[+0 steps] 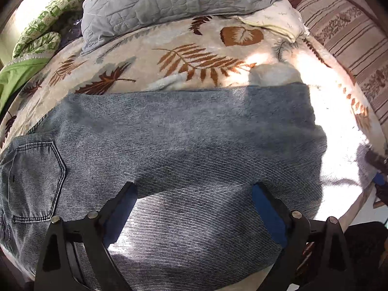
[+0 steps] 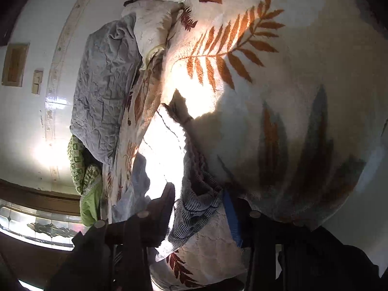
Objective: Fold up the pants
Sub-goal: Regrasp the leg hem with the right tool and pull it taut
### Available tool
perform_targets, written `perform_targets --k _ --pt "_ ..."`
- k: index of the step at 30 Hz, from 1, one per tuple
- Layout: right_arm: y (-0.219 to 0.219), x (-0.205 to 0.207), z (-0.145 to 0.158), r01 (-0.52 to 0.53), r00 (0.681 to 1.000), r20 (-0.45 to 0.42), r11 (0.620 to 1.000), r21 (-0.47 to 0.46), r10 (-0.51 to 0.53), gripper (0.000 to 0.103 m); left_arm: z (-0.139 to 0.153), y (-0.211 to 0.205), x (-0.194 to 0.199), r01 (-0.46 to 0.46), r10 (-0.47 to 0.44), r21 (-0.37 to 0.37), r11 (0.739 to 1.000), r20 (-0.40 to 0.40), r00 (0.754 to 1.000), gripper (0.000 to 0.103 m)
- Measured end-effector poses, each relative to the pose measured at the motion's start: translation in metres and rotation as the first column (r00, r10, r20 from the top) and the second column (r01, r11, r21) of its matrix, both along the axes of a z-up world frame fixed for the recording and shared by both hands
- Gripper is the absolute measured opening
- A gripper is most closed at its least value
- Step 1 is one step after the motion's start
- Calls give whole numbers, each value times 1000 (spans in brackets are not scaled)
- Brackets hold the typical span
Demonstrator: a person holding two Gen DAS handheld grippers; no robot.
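The blue denim pants (image 1: 184,150) lie flat across the leaf-patterned blanket (image 1: 184,55), back pocket at the left. My left gripper (image 1: 194,194) hovers just over the pants' near part, jaws wide open and empty. In the right wrist view my right gripper (image 2: 198,201) is tilted sideways, and a bunched end of the pants (image 2: 196,208) sits between its fingers. The fingers stand apart around the cloth; I cannot tell whether they pinch it. The right gripper's tip also shows at the right edge of the left wrist view (image 1: 378,167).
A grey quilt (image 1: 169,2) and a green patterned cloth (image 1: 41,36) lie at the far side of the bed. A striped pillow (image 1: 351,38) is at the far right. A tiled wall (image 2: 31,121) and the floor edge are beside the bed.
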State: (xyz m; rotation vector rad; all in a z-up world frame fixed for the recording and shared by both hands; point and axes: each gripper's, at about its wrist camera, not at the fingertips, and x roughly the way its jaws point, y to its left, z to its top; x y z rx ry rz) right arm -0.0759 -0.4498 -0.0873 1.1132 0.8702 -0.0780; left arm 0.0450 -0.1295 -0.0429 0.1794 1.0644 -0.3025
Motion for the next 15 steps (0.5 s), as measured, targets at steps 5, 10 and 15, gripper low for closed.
perform_targets --k 5,10,15 --pt "8 6 12 -33 999 -40 994 -103 29 28 -6 -7 20 -3 3 32 999 -8 1000 96" --pt "19 11 36 -61 998 -33 979 -196 56 22 -26 -12 29 -9 10 79 997 -9 1000 102" --pt "54 24 94 -111 990 42 929 -352 134 18 -28 -5 39 5 -3 44 999 -29 1000 102"
